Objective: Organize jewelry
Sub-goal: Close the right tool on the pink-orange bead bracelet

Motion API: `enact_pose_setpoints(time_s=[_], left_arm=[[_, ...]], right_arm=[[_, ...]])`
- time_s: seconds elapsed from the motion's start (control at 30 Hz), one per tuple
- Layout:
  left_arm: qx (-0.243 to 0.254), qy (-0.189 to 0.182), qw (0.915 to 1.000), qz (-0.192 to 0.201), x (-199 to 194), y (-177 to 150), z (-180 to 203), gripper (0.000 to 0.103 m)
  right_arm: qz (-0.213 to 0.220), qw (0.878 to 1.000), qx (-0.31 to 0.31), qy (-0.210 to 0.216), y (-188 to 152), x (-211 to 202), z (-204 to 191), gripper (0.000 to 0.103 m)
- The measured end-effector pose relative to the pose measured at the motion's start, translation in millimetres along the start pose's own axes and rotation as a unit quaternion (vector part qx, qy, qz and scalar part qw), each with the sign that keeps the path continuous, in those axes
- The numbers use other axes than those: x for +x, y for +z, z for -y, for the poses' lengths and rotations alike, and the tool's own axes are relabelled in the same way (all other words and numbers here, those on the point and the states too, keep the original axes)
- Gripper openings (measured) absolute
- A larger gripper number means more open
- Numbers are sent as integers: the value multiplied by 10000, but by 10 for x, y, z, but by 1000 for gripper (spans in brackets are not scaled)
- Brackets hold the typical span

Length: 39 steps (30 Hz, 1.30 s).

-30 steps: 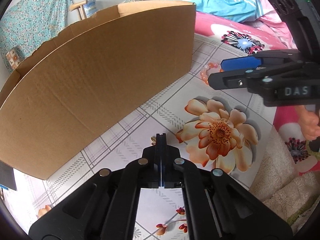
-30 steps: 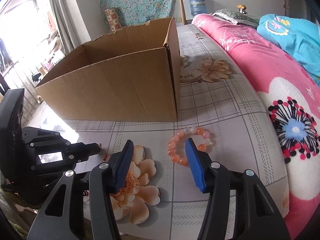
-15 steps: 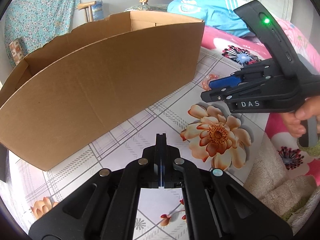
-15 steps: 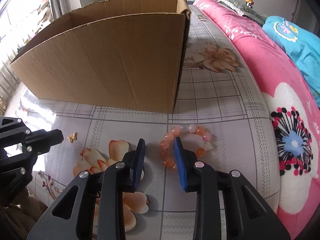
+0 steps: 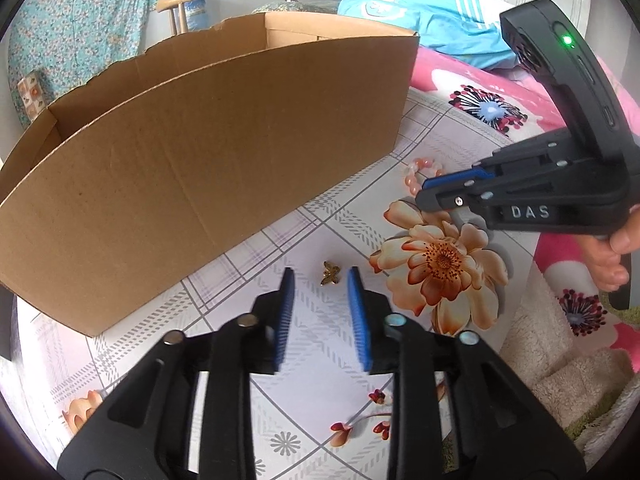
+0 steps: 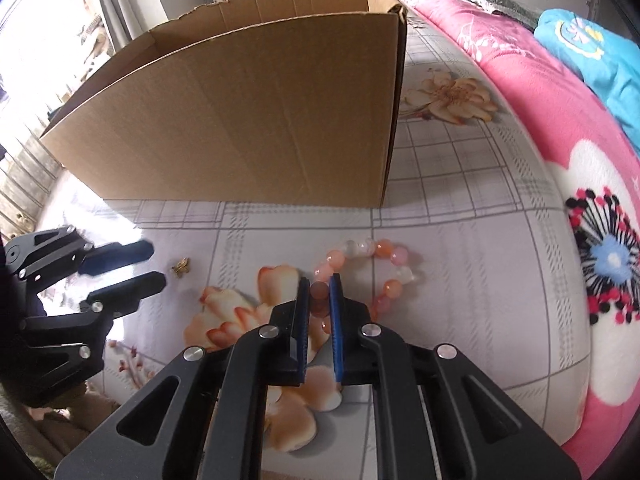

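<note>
A small gold butterfly charm (image 5: 330, 273) lies on the flowered sheet, between the tips of my open left gripper (image 5: 321, 278); it also shows in the right wrist view (image 6: 181, 267). A bracelet of orange and white beads (image 6: 370, 264) lies near the box corner. My right gripper (image 6: 319, 286) is closed on the bracelet's near-left beads, which sit between its blue pads. In the left wrist view the bracelet (image 5: 420, 170) is partly hidden behind the right gripper (image 5: 430, 192). The left gripper (image 6: 136, 266) shows at the left of the right wrist view.
A large open cardboard box (image 5: 208, 148) stands just beyond both items; it also shows in the right wrist view (image 6: 248, 112). A pink flowered blanket (image 6: 580, 184) and a blue garment (image 5: 432, 28) lie to the right. A beige towel (image 5: 560, 380) lies at the near right.
My left gripper has opened from shut, with the butterfly charm now between its tips. My right gripper has moved onto the bracelet and narrowed until it grips the beads.
</note>
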<state>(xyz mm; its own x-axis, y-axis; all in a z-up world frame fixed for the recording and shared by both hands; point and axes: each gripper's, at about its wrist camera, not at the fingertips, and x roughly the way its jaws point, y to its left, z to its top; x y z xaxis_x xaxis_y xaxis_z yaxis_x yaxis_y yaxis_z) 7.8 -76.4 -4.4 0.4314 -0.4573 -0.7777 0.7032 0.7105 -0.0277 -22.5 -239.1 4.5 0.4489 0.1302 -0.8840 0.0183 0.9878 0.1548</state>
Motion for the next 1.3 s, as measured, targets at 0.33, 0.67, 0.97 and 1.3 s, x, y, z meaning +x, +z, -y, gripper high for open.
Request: enact_pose_setpoints(time_s=[0.33, 0.67, 0.97, 1.3], left_arm=[[357, -395, 9985, -140, 159, 142, 49, 28], [683, -176, 9967, -401, 263, 187, 146, 21], [553, -28, 9966, -607, 253, 197, 156, 6], [378, -159, 9975, -577, 265, 214, 141, 6]], right_arm=[[150, 9992, 140, 338, -151, -64, 125, 10], [243, 9980, 229, 536, -181, -65, 265, 10], [274, 9979, 221, 542, -209, -67, 252, 10], [351, 9967, 334, 657, -208, -70, 287, 10]])
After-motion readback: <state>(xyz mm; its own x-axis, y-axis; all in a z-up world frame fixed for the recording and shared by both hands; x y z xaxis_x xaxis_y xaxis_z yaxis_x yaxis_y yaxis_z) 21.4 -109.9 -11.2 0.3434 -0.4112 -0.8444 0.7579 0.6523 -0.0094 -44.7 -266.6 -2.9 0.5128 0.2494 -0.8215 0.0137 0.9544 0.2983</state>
